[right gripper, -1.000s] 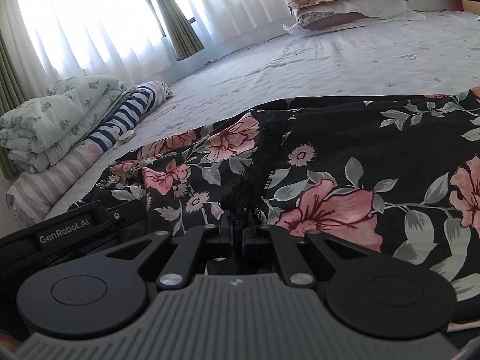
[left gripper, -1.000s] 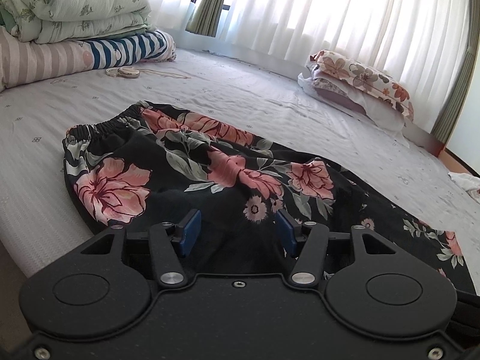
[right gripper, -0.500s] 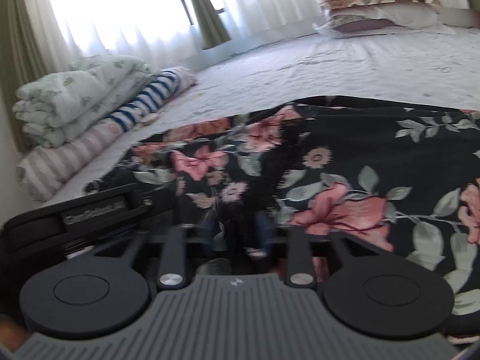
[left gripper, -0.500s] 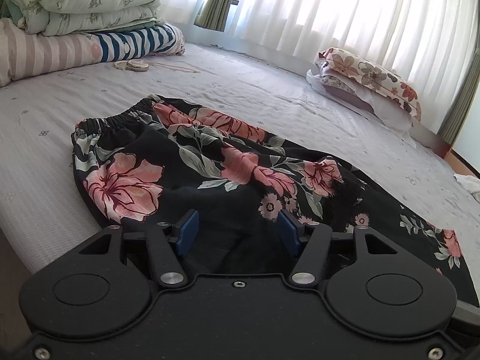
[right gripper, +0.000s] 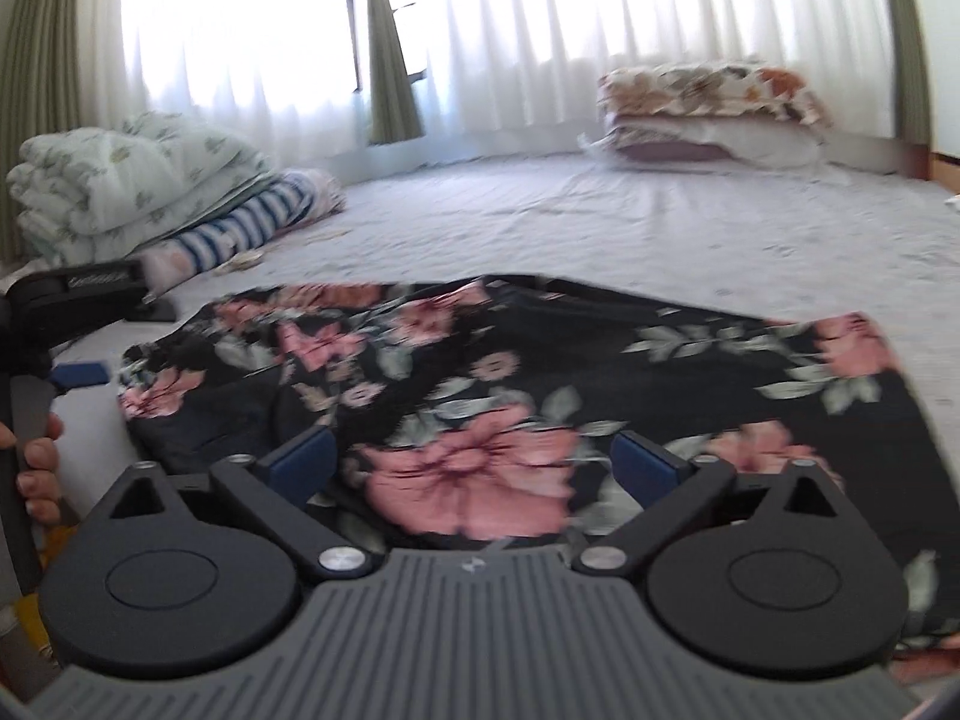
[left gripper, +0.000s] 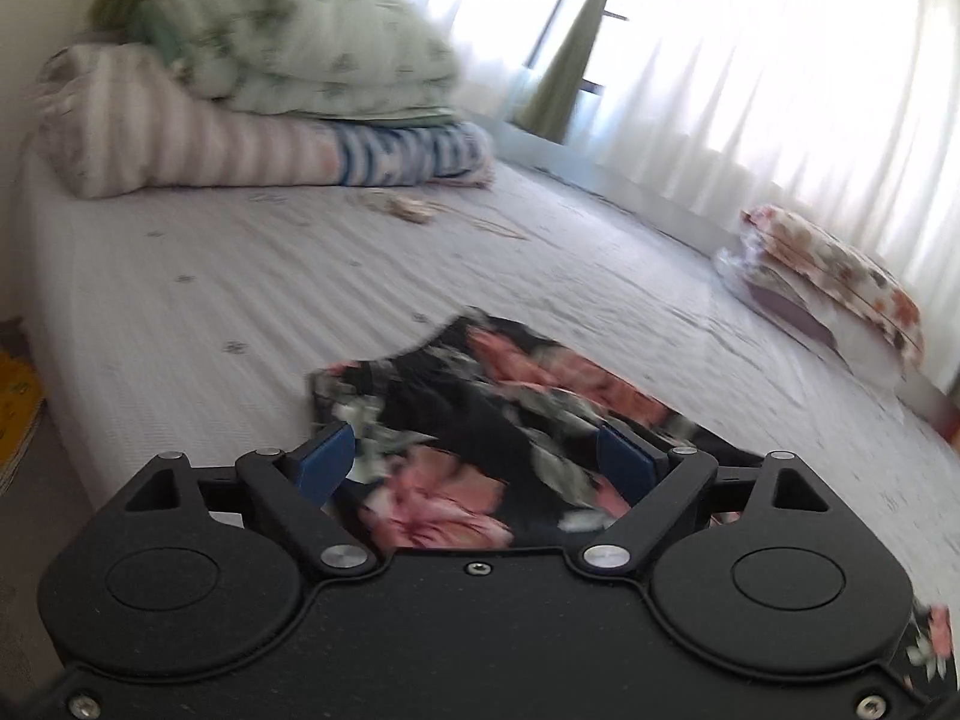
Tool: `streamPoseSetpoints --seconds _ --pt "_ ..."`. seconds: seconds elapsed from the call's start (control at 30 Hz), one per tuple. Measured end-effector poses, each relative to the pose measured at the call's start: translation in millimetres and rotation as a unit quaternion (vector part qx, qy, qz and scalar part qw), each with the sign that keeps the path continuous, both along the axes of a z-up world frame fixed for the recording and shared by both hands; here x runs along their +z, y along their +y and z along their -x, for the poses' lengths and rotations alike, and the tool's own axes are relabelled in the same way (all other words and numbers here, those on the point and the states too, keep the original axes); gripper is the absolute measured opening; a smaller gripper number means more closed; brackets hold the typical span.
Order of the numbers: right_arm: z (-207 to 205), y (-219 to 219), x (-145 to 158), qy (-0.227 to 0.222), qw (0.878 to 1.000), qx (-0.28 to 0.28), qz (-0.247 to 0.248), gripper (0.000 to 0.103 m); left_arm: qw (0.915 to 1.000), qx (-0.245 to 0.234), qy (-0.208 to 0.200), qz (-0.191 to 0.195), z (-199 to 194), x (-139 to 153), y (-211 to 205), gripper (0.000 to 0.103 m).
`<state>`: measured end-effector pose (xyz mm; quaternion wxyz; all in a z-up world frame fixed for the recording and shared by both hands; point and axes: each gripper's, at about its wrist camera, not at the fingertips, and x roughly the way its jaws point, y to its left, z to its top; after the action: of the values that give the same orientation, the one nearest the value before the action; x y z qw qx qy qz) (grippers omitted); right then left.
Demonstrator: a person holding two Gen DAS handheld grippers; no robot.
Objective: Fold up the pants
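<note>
1. The black floral pants (right gripper: 510, 396), a soft fabric printed with pink flowers and grey-green leaves, lie spread flat on the pale grey bedsheet (right gripper: 660, 222). In the right wrist view they fill the middle of the picture from 9 o'clock to 3 o'clock.
2. The right gripper (right gripper: 474, 459), black with blue finger pads (right gripper: 300, 456), now stands wide open just above the cloth and holds nothing. One second ago its jaws were pinched shut on a ridge of the fabric; half a second ago they were part-way open.
3. The left gripper (left gripper: 477, 459), of the same black build with blue finger pads (left gripper: 327, 459), is also spread wide and grips nothing. Its jaws stand wider apart than in both earlier pictures.
4. In the left wrist view the pants (left gripper: 480, 420) reach from between the pads up toward 12 o'clock, ending about mid-picture. Earlier they spread across most of the lower picture, so this camera has swung to a new angle. The picture is blurred.
5. The stack of folded bedding (left gripper: 270, 90), a green-sprigged quilt over pink-striped and blue-striped rolls, now looms at 10 o'clock in the left view, larger than before.
6. The floral pillow (left gripper: 840, 294) sits at 3 o'clock in the left view, and at 1 o'clock in the right view.
7. In the right view the left gripper's black body shows at 9 o'clock, with the person's fingers (right gripper: 36, 456) wrapped on its handle, beside the waist end of the pants.
8. White sheer curtains (right gripper: 540, 30) glow along the far wall.
</note>
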<state>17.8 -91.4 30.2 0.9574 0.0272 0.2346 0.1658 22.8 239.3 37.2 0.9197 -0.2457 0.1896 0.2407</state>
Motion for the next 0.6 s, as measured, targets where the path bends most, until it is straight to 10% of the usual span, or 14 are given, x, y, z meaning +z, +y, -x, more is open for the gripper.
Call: streamPoseSetpoints --seconds 0.2,0.6 --pt "6 -47 4 -0.03 0.993 -0.106 0.038 0.103 0.9955 0.087 0.002 0.037 4 -16 36 0.088" --pt "-18 -89 -40 0.028 0.973 -0.21 0.093 0.103 0.9949 0.095 0.019 0.029 -19 -37 49 0.088"
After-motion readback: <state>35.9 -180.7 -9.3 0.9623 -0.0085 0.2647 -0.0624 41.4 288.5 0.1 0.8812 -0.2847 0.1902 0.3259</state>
